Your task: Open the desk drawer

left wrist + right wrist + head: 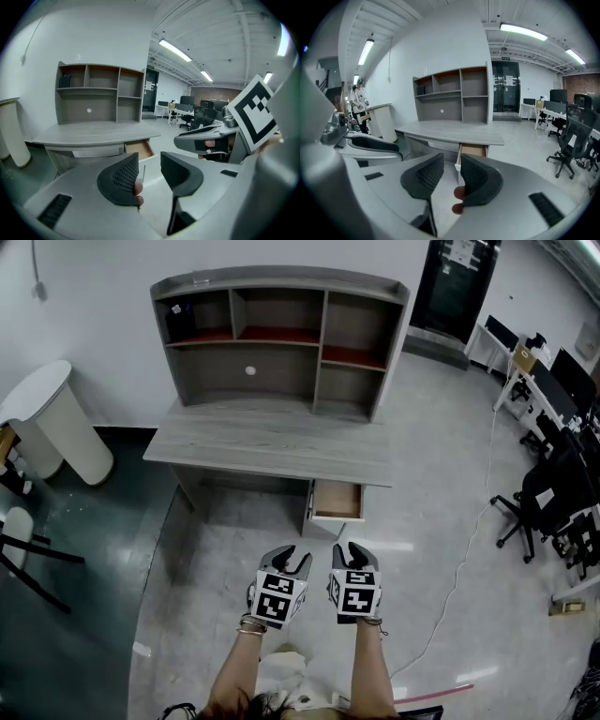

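Nearest, the left claw (pixel 286 559) and the right claw (pixel 356 554) hung side by side above the pale floor (pixel 225 549). Each was released, its jaws parted with nothing between them. Beyond them, well apart, the drawer (pixel 337 501) stood pulled out under the right end of the grey worktop (pixel 272 439). A shelved hutch (pixel 281 334) rose along the worktop's back.
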A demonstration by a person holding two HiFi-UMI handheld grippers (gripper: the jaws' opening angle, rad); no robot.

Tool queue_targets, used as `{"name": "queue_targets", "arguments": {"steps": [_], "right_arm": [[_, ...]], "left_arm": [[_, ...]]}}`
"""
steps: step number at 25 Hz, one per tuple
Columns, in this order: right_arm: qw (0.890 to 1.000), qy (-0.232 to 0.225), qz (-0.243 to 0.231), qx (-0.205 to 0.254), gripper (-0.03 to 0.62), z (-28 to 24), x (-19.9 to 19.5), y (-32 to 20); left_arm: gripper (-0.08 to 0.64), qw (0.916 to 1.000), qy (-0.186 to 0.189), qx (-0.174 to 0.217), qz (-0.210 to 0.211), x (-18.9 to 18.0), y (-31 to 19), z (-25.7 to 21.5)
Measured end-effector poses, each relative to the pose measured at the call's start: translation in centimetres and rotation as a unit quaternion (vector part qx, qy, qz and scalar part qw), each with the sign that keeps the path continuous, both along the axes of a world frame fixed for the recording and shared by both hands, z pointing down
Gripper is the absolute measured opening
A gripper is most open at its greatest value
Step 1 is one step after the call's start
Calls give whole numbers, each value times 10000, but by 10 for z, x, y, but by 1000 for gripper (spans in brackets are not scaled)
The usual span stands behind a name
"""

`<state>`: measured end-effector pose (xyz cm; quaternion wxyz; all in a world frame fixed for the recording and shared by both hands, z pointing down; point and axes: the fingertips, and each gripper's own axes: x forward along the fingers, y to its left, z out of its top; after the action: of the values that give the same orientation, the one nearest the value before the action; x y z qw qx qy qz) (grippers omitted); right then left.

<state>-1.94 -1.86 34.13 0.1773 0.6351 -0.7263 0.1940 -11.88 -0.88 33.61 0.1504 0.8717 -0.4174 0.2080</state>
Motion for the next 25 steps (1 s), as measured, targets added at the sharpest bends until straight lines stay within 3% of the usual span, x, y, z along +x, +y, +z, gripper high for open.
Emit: {"name": "queue_targets", "arguments": {"steps": [13,25], "right_arm": [[9981,259,-457,328,87,-38,16,50],[9961,-38,-566,681,56,-68,44,92]], "left_arm": [[121,9992,-33,390,-114,36,50,-40],[87,9973,-17,741,-3,82,106,-69]]}}
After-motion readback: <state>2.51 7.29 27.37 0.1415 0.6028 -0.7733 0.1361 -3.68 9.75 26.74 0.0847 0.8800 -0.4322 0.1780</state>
